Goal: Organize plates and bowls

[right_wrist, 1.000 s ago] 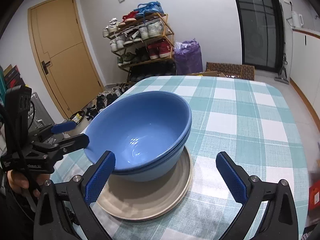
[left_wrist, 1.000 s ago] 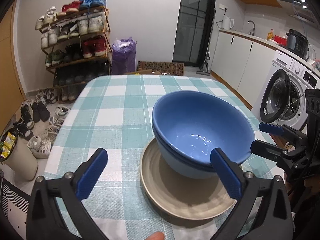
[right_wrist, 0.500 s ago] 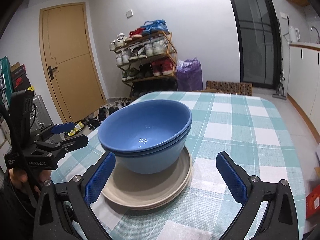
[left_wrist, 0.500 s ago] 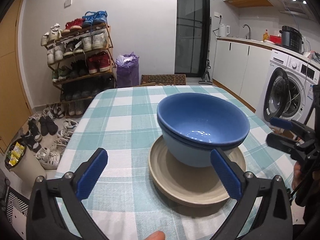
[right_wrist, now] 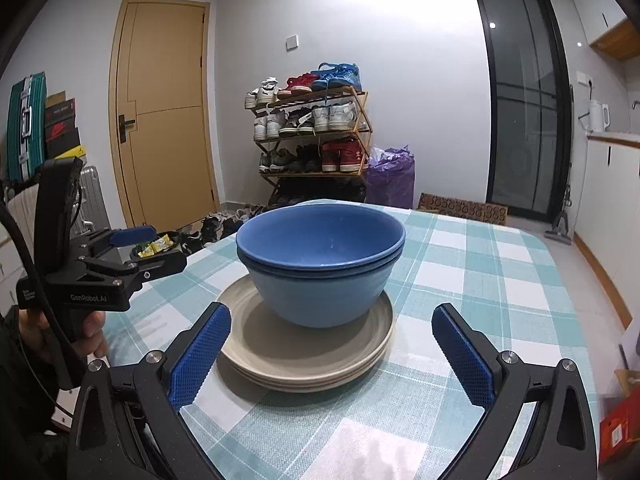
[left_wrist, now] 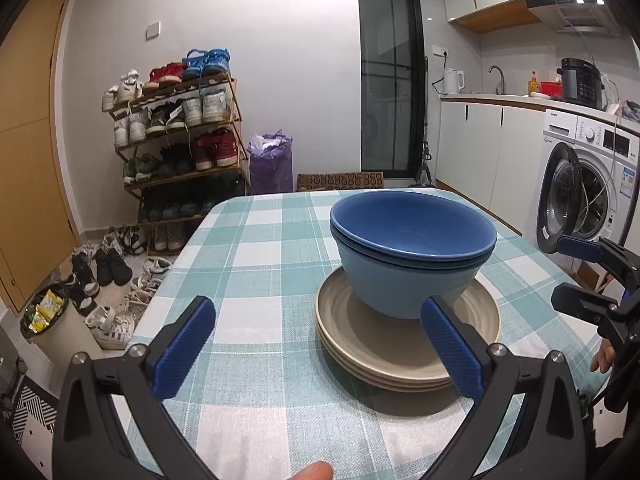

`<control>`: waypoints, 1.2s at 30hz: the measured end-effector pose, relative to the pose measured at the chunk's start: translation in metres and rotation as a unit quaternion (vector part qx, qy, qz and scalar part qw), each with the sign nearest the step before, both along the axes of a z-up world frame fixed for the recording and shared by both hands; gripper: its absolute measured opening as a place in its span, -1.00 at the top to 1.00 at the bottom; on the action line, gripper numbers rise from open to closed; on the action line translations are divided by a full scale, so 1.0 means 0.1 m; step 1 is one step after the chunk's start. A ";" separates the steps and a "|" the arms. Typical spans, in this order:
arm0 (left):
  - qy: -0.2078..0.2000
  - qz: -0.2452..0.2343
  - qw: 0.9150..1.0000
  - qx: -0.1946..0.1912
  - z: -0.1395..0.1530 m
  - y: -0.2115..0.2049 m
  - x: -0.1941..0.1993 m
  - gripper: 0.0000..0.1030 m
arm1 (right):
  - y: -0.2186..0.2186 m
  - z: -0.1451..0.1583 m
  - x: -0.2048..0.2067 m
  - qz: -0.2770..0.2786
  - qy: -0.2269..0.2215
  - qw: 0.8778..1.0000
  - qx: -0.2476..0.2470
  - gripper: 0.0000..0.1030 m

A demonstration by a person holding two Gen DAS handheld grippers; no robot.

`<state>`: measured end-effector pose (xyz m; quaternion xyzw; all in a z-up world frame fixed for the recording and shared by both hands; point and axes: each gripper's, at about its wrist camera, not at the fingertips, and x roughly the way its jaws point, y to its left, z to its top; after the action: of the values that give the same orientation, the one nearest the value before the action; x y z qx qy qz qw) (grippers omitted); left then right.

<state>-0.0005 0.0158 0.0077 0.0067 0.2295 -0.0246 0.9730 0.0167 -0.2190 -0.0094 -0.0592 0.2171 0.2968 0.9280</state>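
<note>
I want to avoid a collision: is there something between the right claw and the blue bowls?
Nothing visible. The right claw is open, and only bare checked tablecloth and the front rim of the beige plates under the blue bowls lie between.

A teal-and-white checked tablecloth (left_wrist: 256,256) covers the table. Behind it a wooden shoe rack (left_wrist: 180,136) stands against the wall — a purple bag (left_wrist: 271,160) just beside it. A washing machine (left_wrist: 584,184) sits under the counter, a white kettle (left_wrist: 453,81) above — a tan door (right_wrist: 164,112) stands shut.
</note>
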 end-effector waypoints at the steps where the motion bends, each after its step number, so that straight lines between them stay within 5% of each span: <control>1: -0.005 -0.001 1.000 0.000 0.00 -0.01 -0.01 -1.00 | 0.00 -0.02 -0.01 -0.001 -0.001 1.000 0.001 -0.99; 36: -0.049 0.010 0.998 -0.024 -0.12 0.00 0.02 -1.00 | -0.11 -0.16 -0.03 -0.020 -0.025 0.999 0.028 -0.99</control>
<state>0.0019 0.0160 -0.0040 -0.0177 0.1814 -0.0203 0.9830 0.0140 -0.2302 -0.0259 -0.0361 0.1864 0.2823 0.9403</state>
